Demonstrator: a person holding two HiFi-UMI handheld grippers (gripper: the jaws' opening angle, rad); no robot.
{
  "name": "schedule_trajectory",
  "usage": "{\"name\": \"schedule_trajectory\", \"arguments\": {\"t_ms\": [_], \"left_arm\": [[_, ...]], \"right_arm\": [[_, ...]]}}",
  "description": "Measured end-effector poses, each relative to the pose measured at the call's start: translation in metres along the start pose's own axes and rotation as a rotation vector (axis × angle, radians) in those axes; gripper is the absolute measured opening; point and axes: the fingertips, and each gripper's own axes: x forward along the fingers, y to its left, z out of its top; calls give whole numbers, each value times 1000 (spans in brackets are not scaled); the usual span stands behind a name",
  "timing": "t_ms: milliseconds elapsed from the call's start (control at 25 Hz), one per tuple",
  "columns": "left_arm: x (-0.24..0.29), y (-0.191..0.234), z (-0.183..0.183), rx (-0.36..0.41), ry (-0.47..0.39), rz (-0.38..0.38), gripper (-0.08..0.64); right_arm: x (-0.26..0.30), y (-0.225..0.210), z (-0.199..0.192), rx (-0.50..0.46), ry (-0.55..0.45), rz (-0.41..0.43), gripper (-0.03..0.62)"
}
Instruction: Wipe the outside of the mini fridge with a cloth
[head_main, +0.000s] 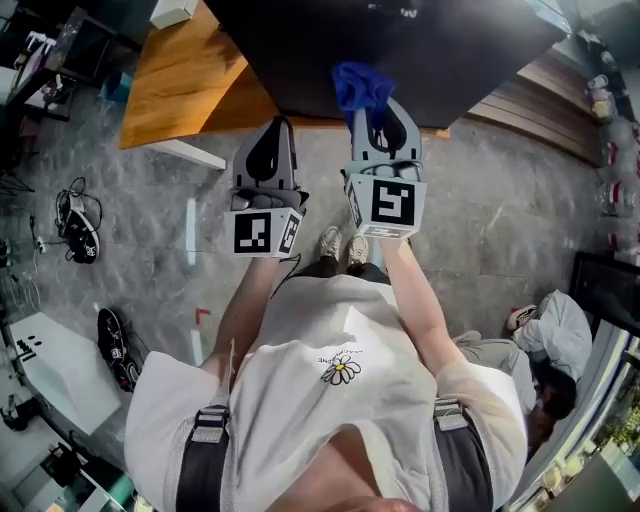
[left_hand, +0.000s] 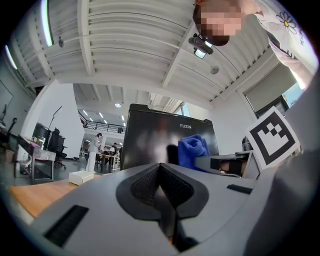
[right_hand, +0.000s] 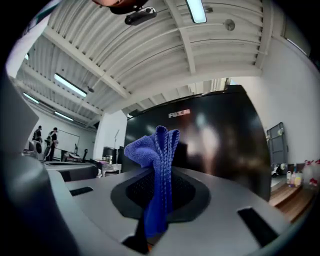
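The black mini fridge (head_main: 380, 45) stands on a wooden platform (head_main: 180, 80), its glossy front filling the right gripper view (right_hand: 215, 140) and seen further off in the left gripper view (left_hand: 155, 145). My right gripper (head_main: 378, 118) is shut on a folded blue cloth (head_main: 358, 88), which sticks out past the jaws (right_hand: 157, 150) close to the fridge front; touching cannot be told. The cloth (left_hand: 194, 150) shows at the right in the left gripper view. My left gripper (head_main: 268, 150) is shut with nothing in it, beside the right one and a little further from the fridge.
A small white box (head_main: 172, 12) lies on the wooden platform left of the fridge. Shoes (head_main: 80, 235) and cables lie on the grey floor at left. Wooden steps (head_main: 540, 105) run at right, where a person sits on the floor (head_main: 530, 340).
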Motion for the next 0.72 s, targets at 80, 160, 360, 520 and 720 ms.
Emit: {"name": "schedule_trajectory", "arguments": {"t_ms": [80, 160, 360, 520, 720], "left_arm": [[-4, 12, -3, 6, 6, 31, 5], [-10, 26, -7, 12, 18, 65, 5], [-26, 61, -19, 53, 55, 123, 5], [-39, 88, -20, 60, 53, 181, 5], [-49, 105, -23, 79, 73, 207, 5]], "right_arm": [[17, 32, 1, 1, -13, 68, 61], [35, 61, 2, -6, -28, 128, 61], [73, 118, -19, -66, -21, 211, 61], [93, 139, -36, -87, 16, 216, 61], [106, 148, -49, -107, 49, 187, 61]]}}
